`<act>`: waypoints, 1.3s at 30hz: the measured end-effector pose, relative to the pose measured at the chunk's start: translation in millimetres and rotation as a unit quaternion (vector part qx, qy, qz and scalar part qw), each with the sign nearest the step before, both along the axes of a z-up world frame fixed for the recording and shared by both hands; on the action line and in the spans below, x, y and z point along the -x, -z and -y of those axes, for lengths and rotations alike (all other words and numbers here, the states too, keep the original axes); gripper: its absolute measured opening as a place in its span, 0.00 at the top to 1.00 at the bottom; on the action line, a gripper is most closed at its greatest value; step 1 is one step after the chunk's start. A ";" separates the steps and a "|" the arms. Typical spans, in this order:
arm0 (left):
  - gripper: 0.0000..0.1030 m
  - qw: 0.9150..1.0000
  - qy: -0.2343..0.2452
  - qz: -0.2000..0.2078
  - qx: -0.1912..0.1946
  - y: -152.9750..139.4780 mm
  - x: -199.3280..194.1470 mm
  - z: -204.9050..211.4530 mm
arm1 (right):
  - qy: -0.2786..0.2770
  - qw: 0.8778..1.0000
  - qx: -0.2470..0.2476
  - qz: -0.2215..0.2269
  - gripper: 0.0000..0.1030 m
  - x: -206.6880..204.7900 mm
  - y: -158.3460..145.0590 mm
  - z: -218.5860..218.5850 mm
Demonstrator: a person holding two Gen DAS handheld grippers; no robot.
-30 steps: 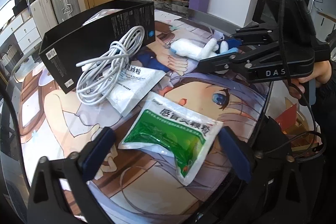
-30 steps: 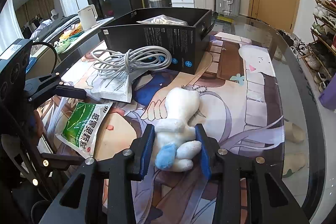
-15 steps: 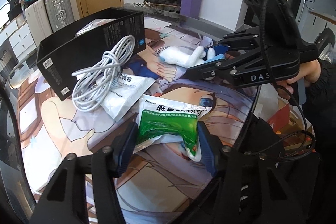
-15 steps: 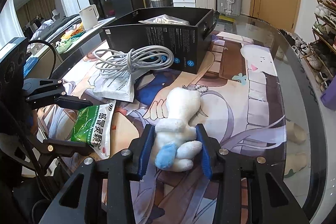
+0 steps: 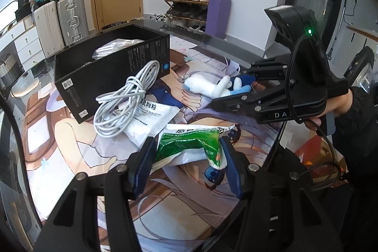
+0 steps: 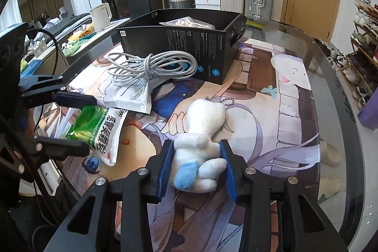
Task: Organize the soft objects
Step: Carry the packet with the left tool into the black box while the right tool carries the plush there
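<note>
1. Tabletop (image 6: 307,110), covered by a printed anime mat, fills the middle of both views and carries every item.

2. Black box (image 6: 189,44), open at the top, stands at upper centre of the right wrist view and upper left of the left wrist view. A clear bag already lies inside it. I judge it to be the likely place for the soft things, so it lies ahead of both claws.

3. Coiled white cable (image 6: 153,67) rests against the near wall of the box, on top of a white packet (image 6: 132,98). Both sit between the claws and the box.

4. Green packet (image 5: 189,145) sits at lower centre of the left wrist view, pinched between the fingers of the left claw (image 5: 186,162), which has narrowed onto it. The packet buckles upward in the middle, and its long axis runs across the fingers, with a white end hanging out on the right of the frame.

5. White plush toy (image 6: 200,145) lies at lower centre of the right wrist view, gripped at its lower body by the right claw (image 6: 197,169). Its long axis points away from the claw, toward the box, with a bead chain at the far end.

6. Judging by position, the left claw has the cable pile directly in its path to the box; the right claw has a freer line.
</note>
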State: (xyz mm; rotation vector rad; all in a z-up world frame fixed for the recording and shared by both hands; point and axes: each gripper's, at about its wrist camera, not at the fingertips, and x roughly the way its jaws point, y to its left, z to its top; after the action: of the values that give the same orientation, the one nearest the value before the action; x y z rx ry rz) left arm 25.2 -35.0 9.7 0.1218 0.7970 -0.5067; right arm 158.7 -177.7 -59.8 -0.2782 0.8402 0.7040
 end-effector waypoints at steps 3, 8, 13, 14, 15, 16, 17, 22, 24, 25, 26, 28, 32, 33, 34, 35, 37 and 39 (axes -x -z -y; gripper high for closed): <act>0.49 1.000 0.002 0.001 0.002 -1.6 1.9 -0.2 | -0.004 1.000 0.002 0.007 0.63 2.5 -0.5 -0.5; 0.50 1.000 0.005 0.004 0.005 -4.3 3.2 0.0 | -0.012 1.000 -0.005 0.013 0.63 6.3 -4.6 -1.0; 0.50 1.000 0.006 0.007 0.014 -7.4 5.6 -3.3 | -0.016 0.999 -0.016 0.024 0.63 9.6 -12.3 1.4; 0.51 1.000 0.006 0.007 0.018 -8.4 5.7 -4.6 | -0.016 0.999 -0.019 0.026 0.63 10.3 -13.9 2.2; 0.52 1.000 0.006 0.006 0.022 -8.9 5.6 -4.9 | -0.017 0.999 -0.022 0.027 0.63 10.8 -15.3 2.7; 0.52 1.000 0.006 0.006 0.024 -9.6 5.6 -5.3 | -0.018 0.999 -0.025 0.030 0.63 11.8 -16.9 3.3; 0.53 1.000 0.006 0.006 0.026 -10.5 6.4 -6.0 | -0.019 0.999 -0.028 0.030 0.63 12.3 -18.2 3.6; 0.53 1.000 0.006 0.001 0.021 -6.9 5.2 -3.1 | -0.025 0.999 -0.028 0.028 0.63 13.8 -18.5 1.7; 0.53 1.000 0.008 0.001 0.022 -7.1 5.2 -2.6 | -0.026 0.999 -0.027 0.028 0.63 14.6 -18.1 1.2; 0.53 1.000 0.009 0.002 0.022 -7.9 6.3 -2.9 | -0.027 0.999 -0.028 0.028 0.63 14.9 -18.3 1.5; 0.53 1.000 0.009 0.002 0.023 -8.1 6.4 -2.9 | -0.028 0.999 -0.029 0.028 0.63 14.9 -18.4 1.6; 0.53 1.000 0.008 0.003 0.026 -8.9 5.2 -3.0 | -0.027 0.999 -0.030 0.028 0.63 14.6 -18.6 2.3; 0.53 0.999 0.008 0.006 0.030 -11.7 5.6 -3.4 | -0.027 0.999 -0.034 0.030 0.63 14.6 -19.9 3.8; 0.53 0.999 0.008 0.007 0.031 -12.6 5.8 -3.6 | -0.027 0.999 -0.036 0.031 0.63 14.9 -20.7 4.3; 0.53 0.999 0.008 0.008 0.032 -13.2 6.0 -3.7 | -0.027 0.998 -0.037 0.031 0.63 15.2 -21.1 4.4; 0.53 0.999 0.008 0.010 0.033 -14.0 6.6 -3.3 | -0.028 0.998 -0.038 0.033 0.63 16.1 -21.8 4.7; 0.53 0.999 0.007 0.013 0.036 -16.4 7.7 -4.1 | -0.029 0.998 -0.041 0.036 0.63 17.1 -23.6 5.4; 0.53 0.999 0.004 0.017 0.038 -18.2 9.0 -5.2 | -0.030 0.998 -0.044 0.039 0.63 18.0 -25.3 5.5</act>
State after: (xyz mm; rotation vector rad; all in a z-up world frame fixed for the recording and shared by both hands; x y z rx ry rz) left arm 16.2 -29.7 27.8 0.0641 0.7426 -0.5409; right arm 140.6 -183.1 -34.5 -0.2509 0.7271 0.7792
